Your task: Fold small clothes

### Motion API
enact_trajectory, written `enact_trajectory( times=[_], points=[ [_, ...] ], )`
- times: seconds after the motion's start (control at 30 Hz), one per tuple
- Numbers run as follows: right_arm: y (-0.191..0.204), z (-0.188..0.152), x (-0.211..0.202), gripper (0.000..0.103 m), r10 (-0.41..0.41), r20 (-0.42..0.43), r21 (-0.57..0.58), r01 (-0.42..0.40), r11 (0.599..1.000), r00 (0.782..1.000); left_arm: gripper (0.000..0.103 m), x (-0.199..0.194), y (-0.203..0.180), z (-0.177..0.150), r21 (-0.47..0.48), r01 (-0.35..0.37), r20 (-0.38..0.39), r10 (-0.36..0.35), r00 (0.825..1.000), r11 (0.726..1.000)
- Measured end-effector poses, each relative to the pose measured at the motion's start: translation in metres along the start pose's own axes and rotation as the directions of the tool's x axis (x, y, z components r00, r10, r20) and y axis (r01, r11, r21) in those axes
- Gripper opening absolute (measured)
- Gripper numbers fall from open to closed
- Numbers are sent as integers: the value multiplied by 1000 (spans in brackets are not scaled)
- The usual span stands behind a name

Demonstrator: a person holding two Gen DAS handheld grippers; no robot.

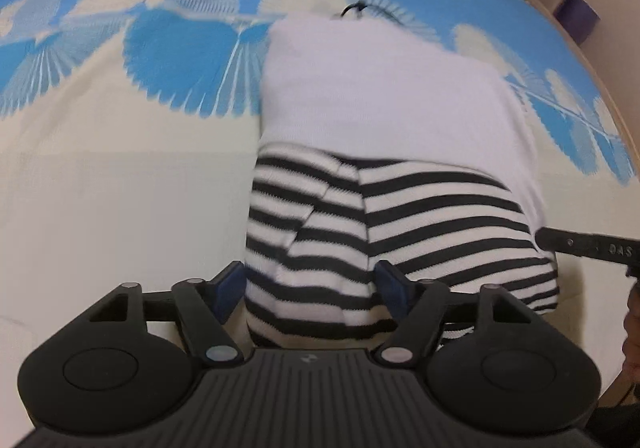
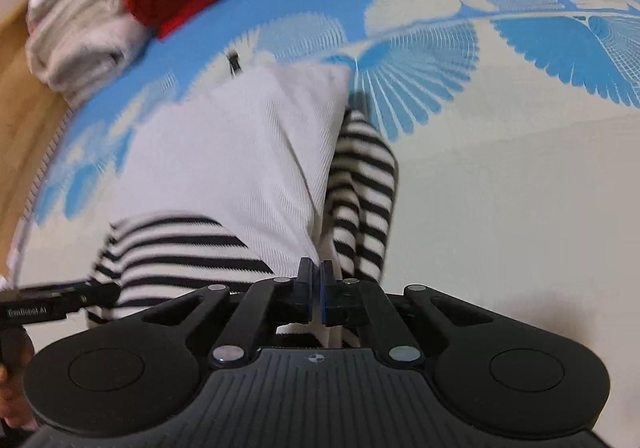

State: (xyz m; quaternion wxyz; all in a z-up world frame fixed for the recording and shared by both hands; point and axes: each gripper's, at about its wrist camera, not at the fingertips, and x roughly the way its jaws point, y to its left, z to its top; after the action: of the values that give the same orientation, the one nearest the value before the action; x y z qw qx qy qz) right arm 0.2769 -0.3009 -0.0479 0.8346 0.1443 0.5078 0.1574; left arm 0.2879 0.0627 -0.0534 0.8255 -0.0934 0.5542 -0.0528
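Underneath, a blue-and-cream sheet (image 1: 120, 168); left gripper (image 1: 310, 282) spread around the top (image 1: 380, 120), right gripper (image 2: 316, 288) pinching it (arm (image 1: 588, 244) reads perhaps "DAS").

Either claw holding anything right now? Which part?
The right claw is shut on the striped garment at its near edge. The left claw is open, straddling a striped fold without clamping.

To my left the bedspread (image 1: 100, 188) lies bare, and right of my right tongs (image 2: 316, 296) too. Ahead the striped garment (image 1: 320, 228) blocks me; folded clothes (image 2: 80, 36) crowd the far corner.
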Motion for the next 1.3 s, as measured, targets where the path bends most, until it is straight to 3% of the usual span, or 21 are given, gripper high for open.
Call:
enact_trajectory(
  times=[0.1, 0.13, 0.17, 0.23, 0.3, 0.37, 0.43, 0.5, 0.67, 0.73, 0.83, 1.3],
  points=[
    [10, -5, -11, 14, -89, 11, -17, 90, 996, 996, 78, -13, 1, 2, -6, -20, -3, 20, 1000, 1000],
    [17, -7, -20, 25, -138, 18, -44, 139, 989, 990, 79, -24, -3, 4, 23, -52, 15, 52, 999, 998],
    [23, -9, -31, 35, -171, 38, -81, 173, 982, 985, 80, -40, -8, 4, 57, -82, 60, 79, 995, 995],
    [39, -16, -63, 42, -180, 140, -164, 202, 966, 974, 91, -80, -17, -4, 118, -105, 187, 82, 979, 987],
    [56, -27, -98, 50, -172, 243, -208, 224, 952, 955, 98, -120, -22, -21, 137, -101, 303, 55, 951, 985],
    [69, -45, -131, 73, -147, 326, -220, 226, 949, 934, 102, -156, -29, -46, 131, -92, 413, 30, 910, 987],
    [80, -69, -157, 85, -134, 382, -218, 231, 948, 914, 102, -182, -36, -75, 118, -95, 501, 23, 865, 989],
    [86, -93, -176, 86, -105, 406, -213, 206, 955, 908, 102, -197, -44, -101, 96, -81, 536, 17, 844, 992],
    [92, -147, -188, 86, -110, 457, -194, 219, 956, 883, 102, -199, -61, -158, 57, -81, 504, 41, 863, 995],
    [91, -159, -180, 86, -125, 444, -178, 225, 958, 887, 102, -184, -63, -171, 48, -88, 450, 57, 891, 995],
    [88, -168, -166, 86, -152, 406, -156, 232, 960, 901, 102, -164, -69, -178, 21, -177, 387, 155, 909, 984],
    [100, -169, -143, 86, -163, 393, -209, 261, 943, 905, 102, -144, -70, -169, 9, -154, 365, 140, 920, 988]
  ],
)
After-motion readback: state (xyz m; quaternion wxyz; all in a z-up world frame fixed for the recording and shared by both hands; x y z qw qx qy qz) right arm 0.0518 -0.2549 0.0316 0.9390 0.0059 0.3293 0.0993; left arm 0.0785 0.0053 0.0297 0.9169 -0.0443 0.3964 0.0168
